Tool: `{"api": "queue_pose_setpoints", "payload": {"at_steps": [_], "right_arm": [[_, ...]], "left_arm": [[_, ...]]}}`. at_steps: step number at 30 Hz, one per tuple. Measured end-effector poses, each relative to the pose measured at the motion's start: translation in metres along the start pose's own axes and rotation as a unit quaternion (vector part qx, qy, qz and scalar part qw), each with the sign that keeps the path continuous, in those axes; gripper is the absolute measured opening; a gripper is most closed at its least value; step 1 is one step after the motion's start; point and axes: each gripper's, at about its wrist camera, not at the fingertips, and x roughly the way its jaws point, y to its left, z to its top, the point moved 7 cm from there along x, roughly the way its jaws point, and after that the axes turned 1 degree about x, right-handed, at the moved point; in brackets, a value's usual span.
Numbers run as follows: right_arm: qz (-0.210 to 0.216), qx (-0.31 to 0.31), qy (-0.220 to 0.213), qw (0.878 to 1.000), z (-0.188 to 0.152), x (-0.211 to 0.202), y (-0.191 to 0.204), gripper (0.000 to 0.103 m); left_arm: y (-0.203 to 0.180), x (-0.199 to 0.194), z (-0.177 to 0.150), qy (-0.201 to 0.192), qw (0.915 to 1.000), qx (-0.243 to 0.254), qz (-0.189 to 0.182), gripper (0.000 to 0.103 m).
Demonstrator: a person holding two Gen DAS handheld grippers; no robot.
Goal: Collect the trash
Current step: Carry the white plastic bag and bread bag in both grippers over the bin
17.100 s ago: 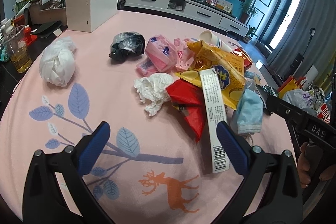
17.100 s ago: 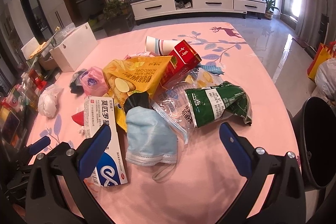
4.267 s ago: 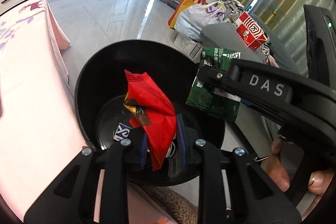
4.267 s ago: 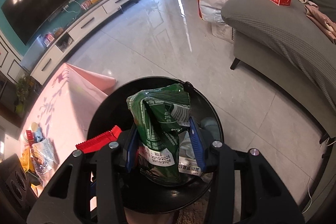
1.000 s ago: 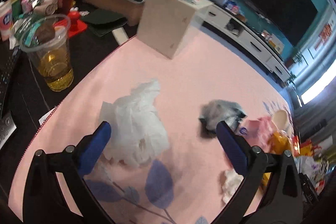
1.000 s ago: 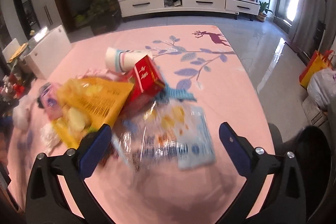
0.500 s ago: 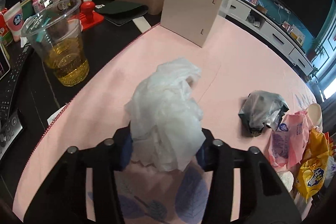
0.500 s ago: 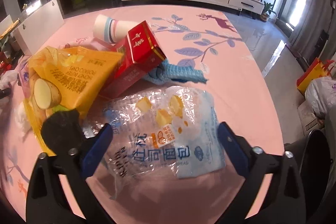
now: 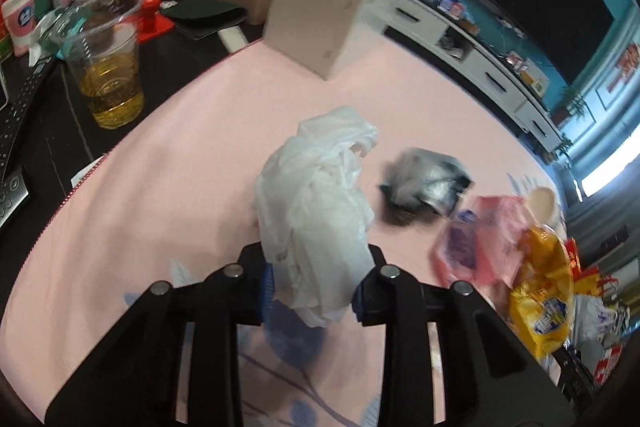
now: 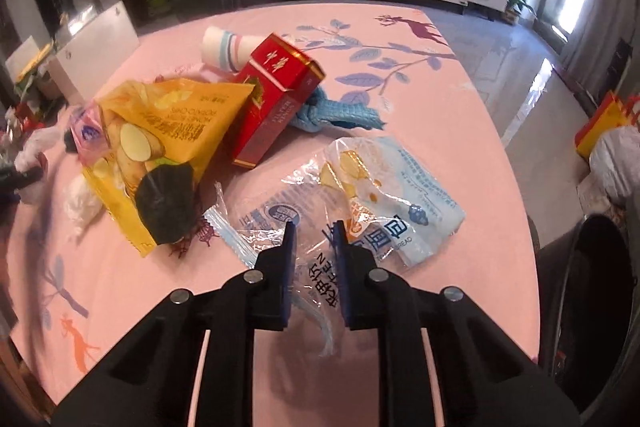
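My left gripper (image 9: 314, 289) is shut on a crumpled white plastic bag (image 9: 318, 203) and holds it just above the pink tablecloth (image 9: 160, 195). My right gripper (image 10: 314, 259) is shut on the near edge of a clear plastic wrapper with blue print (image 10: 360, 203) that lies on the table. More trash lies beyond it: a yellow chip bag (image 10: 160, 131), a red carton (image 10: 276, 99), a paper cup (image 10: 224, 49), a blue cloth (image 10: 336, 117). A black crumpled bag (image 9: 424, 183) and a pink wrapper (image 9: 484, 239) lie right of the white bag.
A black trash bin (image 10: 592, 299) stands off the table's right edge. A plastic cup of yellow drink (image 9: 104, 71) and a remote stand on the dark surface at left. A white box (image 9: 332, 23) stands at the table's far edge.
My right gripper has closed from wide open onto the clear wrapper. My left gripper, closed on the white bag half a second ago, has lifted it slightly and shifted.
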Motion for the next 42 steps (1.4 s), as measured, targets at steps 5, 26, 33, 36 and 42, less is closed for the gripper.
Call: {"api": "queue_pose_setpoints", "payload": {"at_steps": [5,26,33,36,42], "right_arm": [[-0.012,0.031,-0.023,0.999,-0.007,-0.020,-0.013,0.018],[0.004,0.061,-0.086,0.994,0.003,-0.076,-0.026,0.018],[0.001,0.061,-0.116,0.991,0.007,-0.102,-0.031,0.018],[-0.001,0.064,-0.131,0.989,0.009,-0.115,-0.040,0.018],[-0.016,0.109,-0.155,0.982,0.007,-0.142,-0.084,0.018]], "left_arm": [[-0.042,-0.032,-0.016,-0.017,0.9977,0.038,-0.053,0.030],[-0.135,-0.068,-0.086,0.009,0.9782,0.153,-0.140,0.031],[-0.160,-0.081,-0.097,0.000,0.9723,0.175,-0.155,0.031],[-0.180,-0.088,-0.107,-0.013,0.9676,0.200,-0.153,0.031],[-0.232,-0.092,-0.141,-0.004,0.9525,0.246,-0.180,0.031]]}}
